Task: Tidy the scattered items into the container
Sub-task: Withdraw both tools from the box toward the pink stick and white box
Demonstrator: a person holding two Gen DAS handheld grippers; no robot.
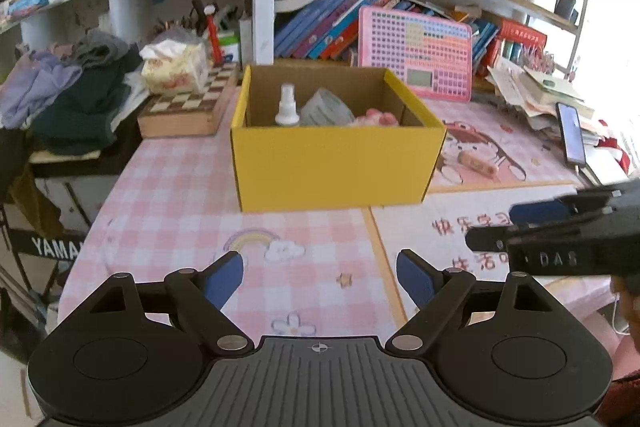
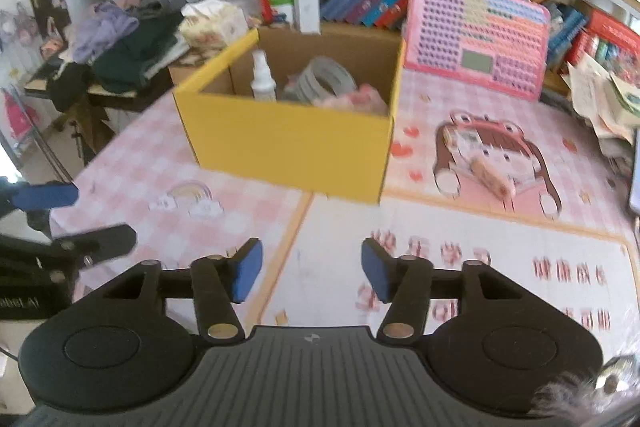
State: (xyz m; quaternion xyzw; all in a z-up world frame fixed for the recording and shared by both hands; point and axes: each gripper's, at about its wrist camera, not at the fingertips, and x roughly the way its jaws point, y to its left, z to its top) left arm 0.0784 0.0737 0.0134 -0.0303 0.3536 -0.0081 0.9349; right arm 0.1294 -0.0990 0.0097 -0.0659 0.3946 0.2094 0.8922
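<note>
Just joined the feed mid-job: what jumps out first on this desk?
The yellow box stands mid-table, already holding a white spray bottle, a roll of tape and something pink. Right of it, one small tan item lies loose on the cartoon mat. Both the left claw and right claw are open and empty.

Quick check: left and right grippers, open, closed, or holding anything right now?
Left gripper: jaws open, holding nothing.
Right gripper: jaws open, holding nothing.
</note>
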